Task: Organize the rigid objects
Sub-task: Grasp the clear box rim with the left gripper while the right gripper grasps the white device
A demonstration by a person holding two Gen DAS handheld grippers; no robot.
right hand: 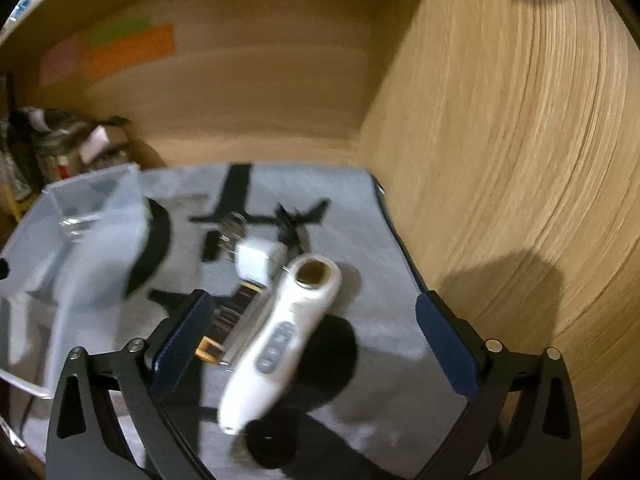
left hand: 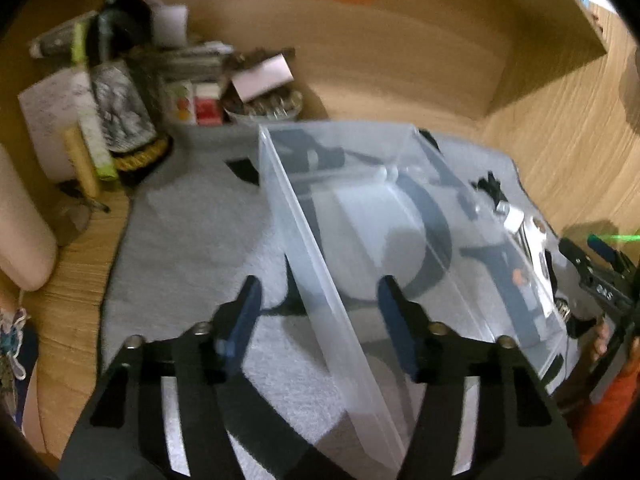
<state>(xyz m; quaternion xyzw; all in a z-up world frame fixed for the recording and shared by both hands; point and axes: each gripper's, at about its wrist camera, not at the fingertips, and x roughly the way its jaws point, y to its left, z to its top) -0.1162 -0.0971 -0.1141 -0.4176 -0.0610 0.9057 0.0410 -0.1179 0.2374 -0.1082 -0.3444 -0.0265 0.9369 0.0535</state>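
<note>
Clear bin point(left hand: 360, 216) wall between parted left gripper point(left hand: 320, 292) pads; white handheld device point(right hand: 280, 336) only right view, under wide-apart right gripper point(right hand: 316, 324).

Left gripper point(left hand: 318, 298) fingers stand partly apart; right gripper point(right hand: 312, 322) fingers spread wide.

Wooden desk alcove point(right hand: 500, 160), coloured sticky notes point(right hand: 132, 52) on its back panel.

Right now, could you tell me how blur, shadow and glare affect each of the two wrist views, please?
Left wrist view: motion blur smears the clutter at upper left; a green flare streaks the right edge; the clear bin stays readable. Right wrist view: the white handheld device and charger block are softened by blur; a dark shadow falls on the grey mat beside the device, another on the wooden wall; fisheye bends edges.
</note>
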